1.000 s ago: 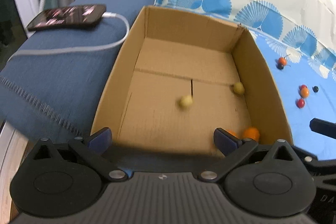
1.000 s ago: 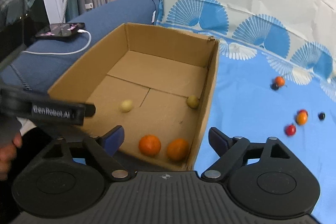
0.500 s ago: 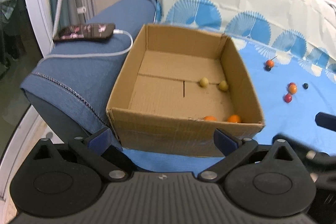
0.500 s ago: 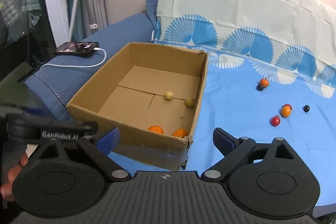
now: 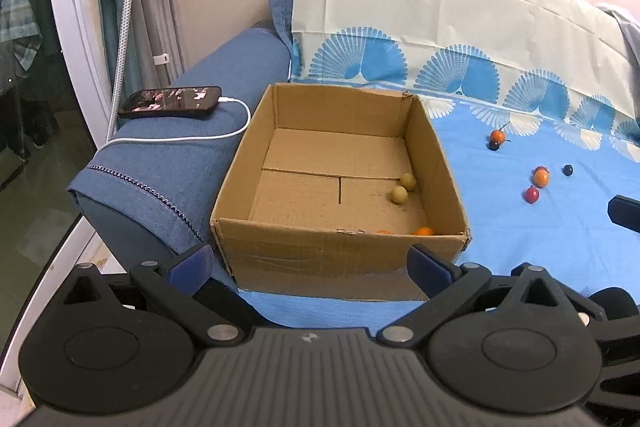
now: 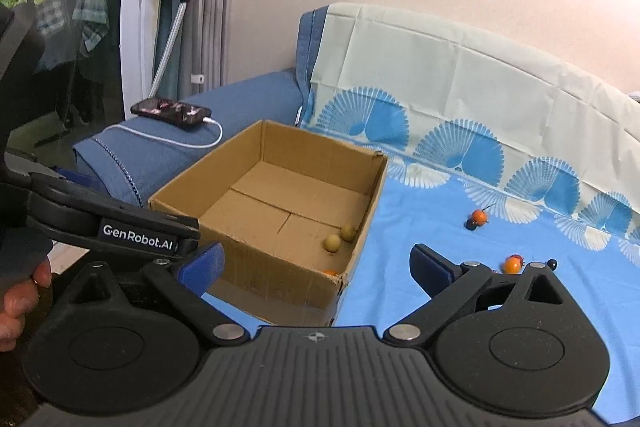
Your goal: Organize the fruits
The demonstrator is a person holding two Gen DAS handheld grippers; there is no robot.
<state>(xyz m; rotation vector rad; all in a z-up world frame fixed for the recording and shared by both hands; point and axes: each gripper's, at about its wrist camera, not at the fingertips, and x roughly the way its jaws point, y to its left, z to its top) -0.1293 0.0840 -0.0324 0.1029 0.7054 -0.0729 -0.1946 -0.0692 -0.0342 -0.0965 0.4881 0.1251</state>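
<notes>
Cardboard box (image 5: 340, 255), open at the top, sat on a blue patterned sheet (image 5: 520, 235) spread over a sofa, pressed against the blue armrest (image 5: 180, 155). In the left wrist view its long axis ran away from us toward the sofa back, with a short wall nearest us. In the right wrist view the same box (image 6: 280, 267) sat at an angle, one corner pointing toward us.

Inside we saw two pale yellow-green round fruits (image 5: 403, 189) touching each other near the right wall, and two orange fruits (image 5: 423, 231) mostly hidden behind the near wall at the right corner.

Loose on the sheet, well apart from the box to its right, lay small round fruits: an orange one with a dark one touching it (image 5: 496, 139) farther back, and nearer a cluster of an orange one, a red one (image 5: 532, 194) and a small dark one.

We held the left gripper (image 5: 308, 265) spread wide with nothing between its blue pads, just short of the box. The right gripper (image 6: 318, 261) was likewise wide and unloaded.

A phone (image 5: 170, 102) lay on the armrest with a white cable (image 5: 224, 135) plugged in.
</notes>
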